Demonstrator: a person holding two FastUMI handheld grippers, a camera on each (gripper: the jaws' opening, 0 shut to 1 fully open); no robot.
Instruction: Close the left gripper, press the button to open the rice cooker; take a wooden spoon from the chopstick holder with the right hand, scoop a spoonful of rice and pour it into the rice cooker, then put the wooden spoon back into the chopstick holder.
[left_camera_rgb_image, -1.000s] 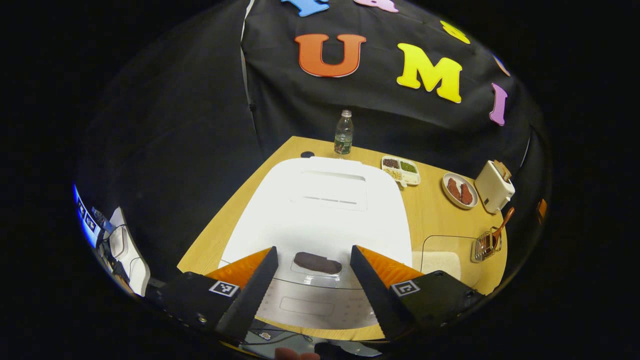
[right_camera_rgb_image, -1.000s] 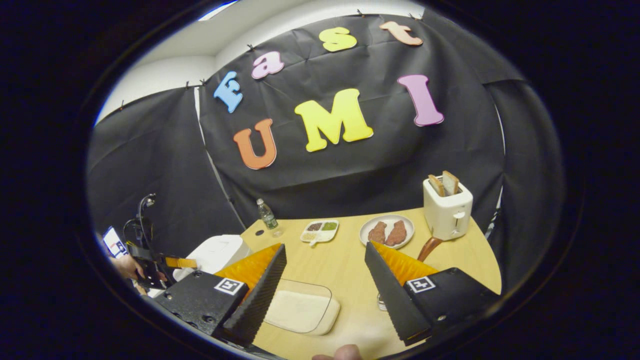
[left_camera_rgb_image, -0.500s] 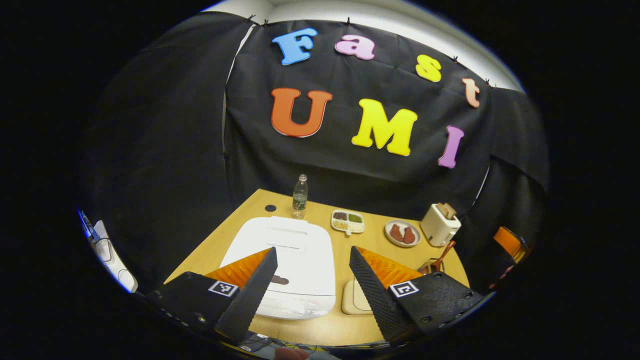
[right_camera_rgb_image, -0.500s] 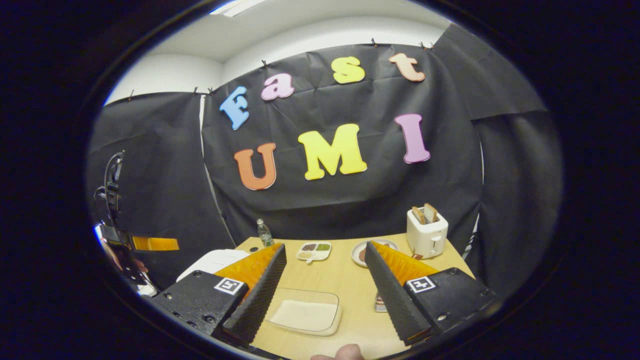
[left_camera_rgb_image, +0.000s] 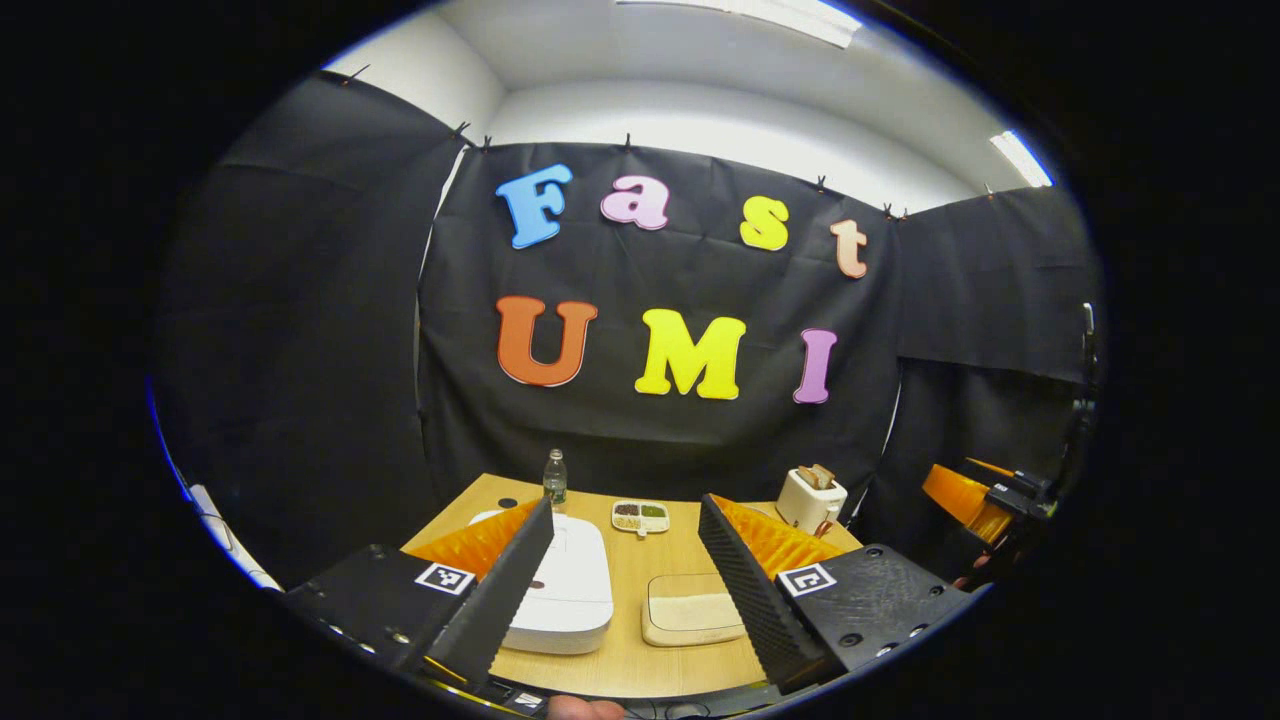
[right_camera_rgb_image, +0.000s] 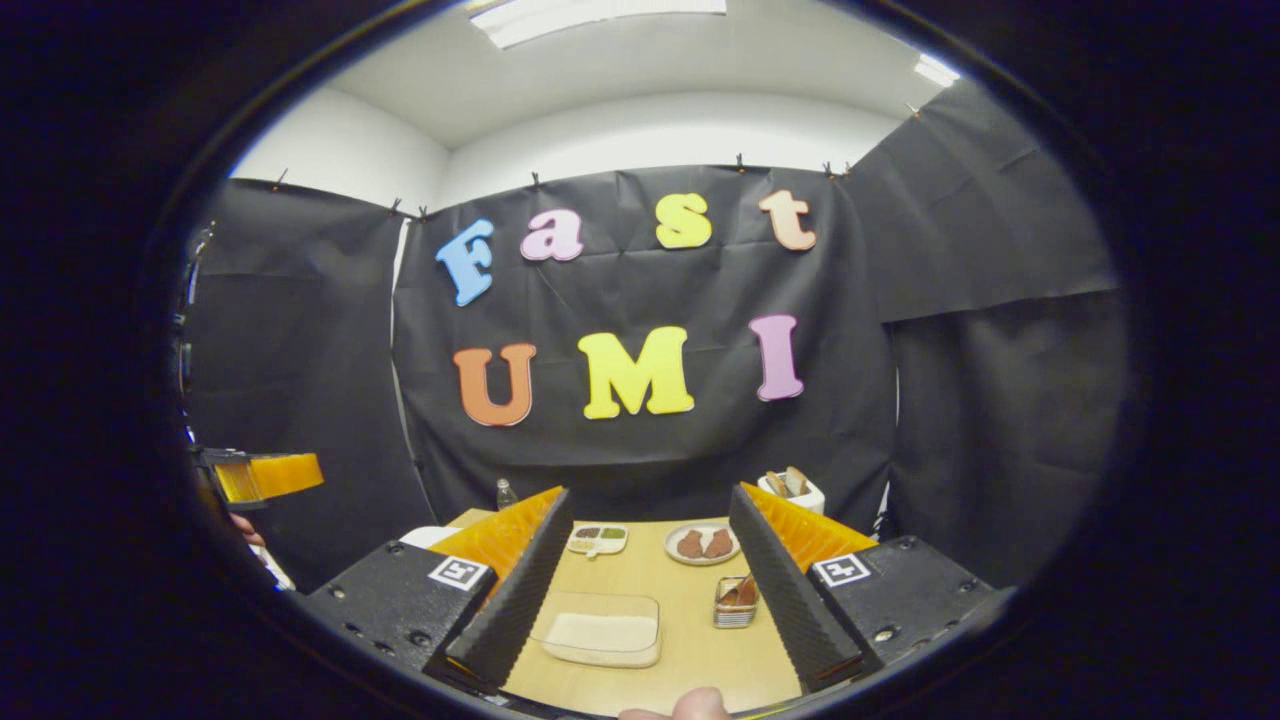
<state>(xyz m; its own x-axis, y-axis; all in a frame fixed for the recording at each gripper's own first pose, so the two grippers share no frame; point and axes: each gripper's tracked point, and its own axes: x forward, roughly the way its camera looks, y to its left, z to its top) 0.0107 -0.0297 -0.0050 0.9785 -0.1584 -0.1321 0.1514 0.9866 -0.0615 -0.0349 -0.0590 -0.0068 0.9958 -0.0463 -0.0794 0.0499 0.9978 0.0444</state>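
Black cloth walls off the booth behind a light wooden tabletop (left_camera_rgb_image: 625, 580), with a white ceiling above. On that tabletop the rice cooker (left_camera_rgb_image: 565, 595) is a white, rounded box with its lid down, flat and closed. Just right of the rice cooker lies a clear shallow container of white rice (left_camera_rgb_image: 692, 610), level and pale. Behind the rice cooker stands a small water bottle (left_camera_rgb_image: 554, 480), and farther right of it a divided dish of grains (left_camera_rgb_image: 641, 515) and a white toaster (left_camera_rgb_image: 811, 497) holding bread slices.

From the right gripper view, the chopstick holder (right_camera_rgb_image: 735, 602) is a small wire basket just right of the rice container (right_camera_rgb_image: 602, 630), with the brown wooden spoon (right_camera_rgb_image: 742, 590) resting in it, its end leaning out. A plate with two brown pieces (right_camera_rgb_image: 703, 544) sits behind the holder.

Left gripper (left_camera_rgb_image: 625, 575) is raised well above the rice cooker with jaws wide and nothing between them. Right gripper (right_camera_rgb_image: 650, 580) likewise hangs above the tabletop, jaws wide and empty.
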